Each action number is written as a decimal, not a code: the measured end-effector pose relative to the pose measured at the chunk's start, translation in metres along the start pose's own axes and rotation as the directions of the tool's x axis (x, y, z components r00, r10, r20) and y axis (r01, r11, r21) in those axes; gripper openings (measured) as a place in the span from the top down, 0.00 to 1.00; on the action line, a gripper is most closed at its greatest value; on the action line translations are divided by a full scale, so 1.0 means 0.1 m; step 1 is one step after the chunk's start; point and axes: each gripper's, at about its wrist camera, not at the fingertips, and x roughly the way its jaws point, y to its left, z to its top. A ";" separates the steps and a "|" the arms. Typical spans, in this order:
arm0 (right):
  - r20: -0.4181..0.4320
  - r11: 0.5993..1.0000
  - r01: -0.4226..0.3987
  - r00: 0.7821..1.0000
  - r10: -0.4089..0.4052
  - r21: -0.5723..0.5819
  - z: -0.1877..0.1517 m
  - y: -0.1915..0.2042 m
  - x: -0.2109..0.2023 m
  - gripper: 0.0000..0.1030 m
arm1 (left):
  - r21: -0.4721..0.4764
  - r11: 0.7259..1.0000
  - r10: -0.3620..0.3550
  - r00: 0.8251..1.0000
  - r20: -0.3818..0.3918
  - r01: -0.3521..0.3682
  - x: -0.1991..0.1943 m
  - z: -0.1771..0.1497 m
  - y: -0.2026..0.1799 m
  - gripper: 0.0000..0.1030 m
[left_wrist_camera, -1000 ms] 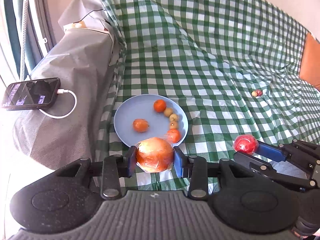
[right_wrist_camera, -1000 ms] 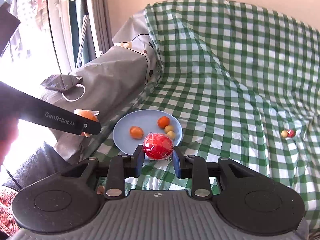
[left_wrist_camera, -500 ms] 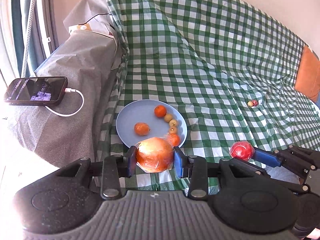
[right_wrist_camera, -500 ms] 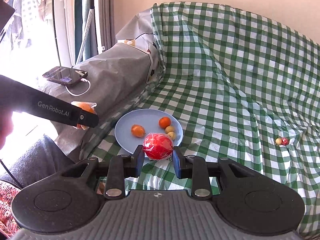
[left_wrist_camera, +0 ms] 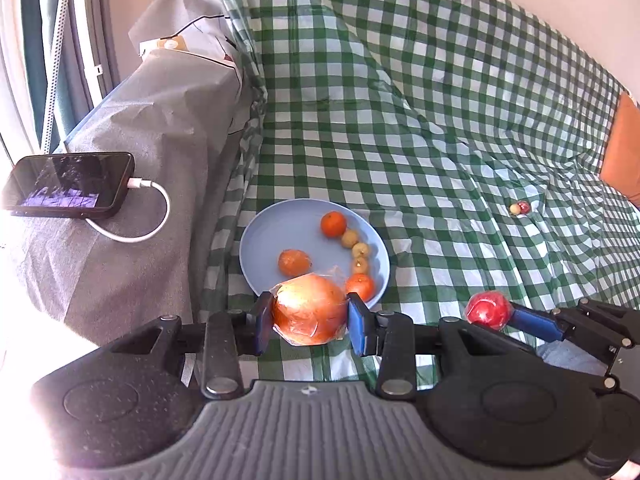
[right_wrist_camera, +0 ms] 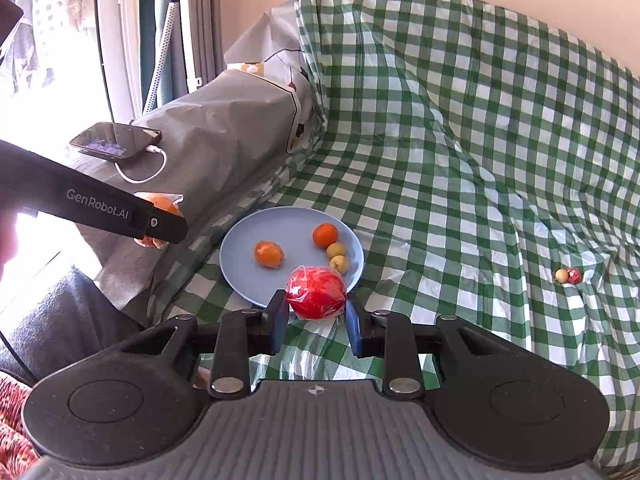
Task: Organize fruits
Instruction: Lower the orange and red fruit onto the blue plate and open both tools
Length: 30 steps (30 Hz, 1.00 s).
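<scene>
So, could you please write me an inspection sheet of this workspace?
Surface: green checked cloth, creased.
Job's things: blue plate with small fruits; two tiny fruits loose on the cloth.
Clutter: phone on the grey cover.
Grippers: left gripper shut on a wrapped orange fruit; right gripper shut on a wrapped red fruit.
Cables: white cable plugged into the phone.
Surroundings: window, wall.

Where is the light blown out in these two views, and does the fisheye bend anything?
Left wrist view: white glare floods the lower-left corner beside the phone. Right wrist view: the window at left is overexposed. Both views: the checked cloth lines curve toward the edges.
</scene>
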 end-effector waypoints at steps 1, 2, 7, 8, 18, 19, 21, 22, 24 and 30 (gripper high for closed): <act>-0.005 1.000 -0.002 1.000 0.002 0.001 0.00 0.00 0.03 0.70 | 0.000 1.000 0.002 1.000 -0.001 -0.002 0.03 0.02 0.01 0.59; -0.009 1.000 -0.003 1.000 0.003 0.001 0.02 0.00 0.07 0.70 | 0.002 1.000 0.003 1.000 -0.001 -0.003 0.06 0.05 0.01 0.59; -0.034 1.000 -0.012 0.999 0.012 -0.004 0.08 0.00 0.28 0.70 | 0.002 1.000 0.010 1.000 -0.006 -0.010 0.22 0.18 0.05 0.59; -0.038 1.000 -0.015 0.999 0.015 -0.005 0.09 0.00 0.31 0.70 | 0.001 1.000 0.011 1.000 -0.007 -0.011 0.26 0.20 0.06 0.59; -0.131 1.000 -0.024 0.991 0.023 -0.005 0.14 -0.02 0.90 0.69 | -0.013 1.000 0.024 0.996 -0.081 -0.025 0.84 0.33 0.21 0.59; -0.139 1.000 -0.024 0.990 0.023 -0.005 0.14 -0.02 0.96 0.69 | -0.007 1.000 0.028 0.996 -0.088 -0.029 0.90 0.34 0.21 0.59; -0.151 1.000 -0.029 0.988 0.028 -0.009 0.15 -0.02 1.07 0.69 | 0.002 0.999 0.033 0.994 -0.104 -0.033 1.01 0.35 0.20 0.59; -0.158 1.000 -0.029 0.987 0.027 -0.012 0.15 -0.02 1.12 0.69 | 0.004 1.000 0.031 0.994 -0.109 -0.031 1.07 0.36 0.20 0.59; -0.168 0.999 -0.034 0.985 0.032 -0.008 0.17 -0.04 1.22 0.69 | 0.012 0.999 0.033 0.992 -0.119 -0.032 1.17 0.39 0.18 0.59; -0.194 0.999 -0.046 0.980 0.044 -0.003 0.21 -0.05 1.51 0.69 | 0.033 0.998 0.049 0.989 -0.138 -0.045 1.46 0.49 0.18 0.59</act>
